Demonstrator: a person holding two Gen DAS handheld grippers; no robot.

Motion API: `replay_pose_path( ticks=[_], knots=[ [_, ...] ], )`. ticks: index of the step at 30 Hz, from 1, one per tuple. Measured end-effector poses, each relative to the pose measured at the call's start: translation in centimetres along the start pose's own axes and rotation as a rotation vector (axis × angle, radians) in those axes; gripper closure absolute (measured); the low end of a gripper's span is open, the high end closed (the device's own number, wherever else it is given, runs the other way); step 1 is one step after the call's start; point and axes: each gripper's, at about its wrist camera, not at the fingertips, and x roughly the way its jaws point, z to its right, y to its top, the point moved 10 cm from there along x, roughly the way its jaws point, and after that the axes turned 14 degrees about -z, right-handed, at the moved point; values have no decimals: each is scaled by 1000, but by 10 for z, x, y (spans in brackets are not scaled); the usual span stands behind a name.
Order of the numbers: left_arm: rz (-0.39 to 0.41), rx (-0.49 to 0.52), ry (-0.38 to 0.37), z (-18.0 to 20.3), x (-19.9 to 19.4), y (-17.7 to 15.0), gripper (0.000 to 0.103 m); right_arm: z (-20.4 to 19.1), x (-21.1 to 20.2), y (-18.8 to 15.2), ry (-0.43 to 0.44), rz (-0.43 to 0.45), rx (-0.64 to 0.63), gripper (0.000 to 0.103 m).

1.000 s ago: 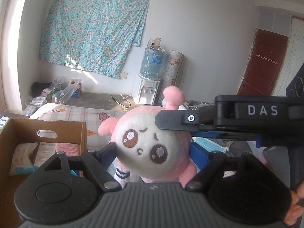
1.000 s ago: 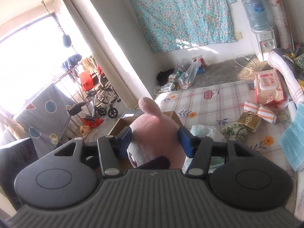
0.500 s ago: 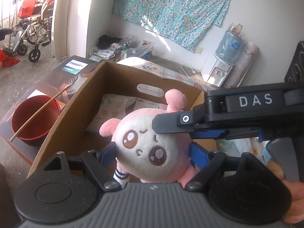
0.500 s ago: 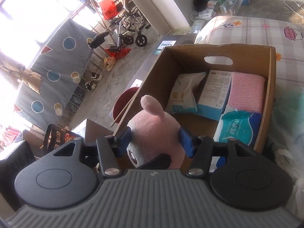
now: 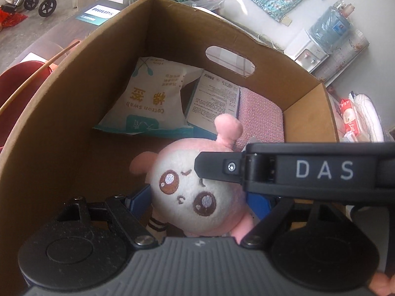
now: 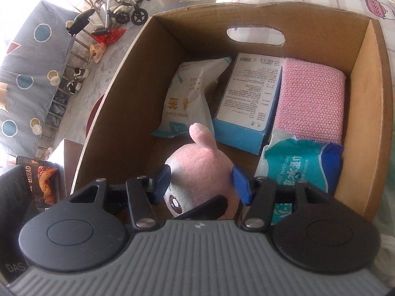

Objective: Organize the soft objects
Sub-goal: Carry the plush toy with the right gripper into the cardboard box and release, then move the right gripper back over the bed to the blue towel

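Here the plush (image 5: 195,192) hangs over the near left part of the box (image 6: 118,93), above its bare floor, clamped from both sides. The left gripper (image 5: 197,197) presses its blue pads wide across the round head; the right gripper (image 6: 201,182) pinches the same head crosswise, narrower. It looks light and squashy, so it should yield without slipping much. The stuffed head is the sound place to hold; the thin ear and limbs would likely flop.

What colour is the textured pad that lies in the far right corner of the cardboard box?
Pink, with a fine knitted texture; the pad shows best in the right wrist view.
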Motion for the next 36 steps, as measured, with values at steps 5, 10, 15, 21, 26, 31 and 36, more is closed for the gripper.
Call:
replay_pose_path(
  ticks=[5, 10, 15, 21, 26, 31, 36],
  knots=[
    [16, 0, 8, 3, 5, 10, 18, 9, -8, 8, -16, 46, 8, 48],
    [20, 4, 16, 4, 4, 10, 14, 24, -33, 18, -9, 114, -1, 47],
    [62, -25, 14, 3, -6, 8, 14, 32, -61, 12, 14, 189, 2, 46],
    [170, -44, 67, 0, -41, 3, 12, 47, -109, -16, 179, 314, 78, 46],
    [237, -10, 38, 20, -73, -11, 11, 77, -155, -57, 243, 469, 116, 45],
    [283, 75, -24, 69, -92, -28, 10, 135, -193, -103, 228, 610, 210, 45],
    [289, 190, -67, 131, -90, -52, 9, 221, -228, -151, 137, 741, 335, 44]
  ],
)
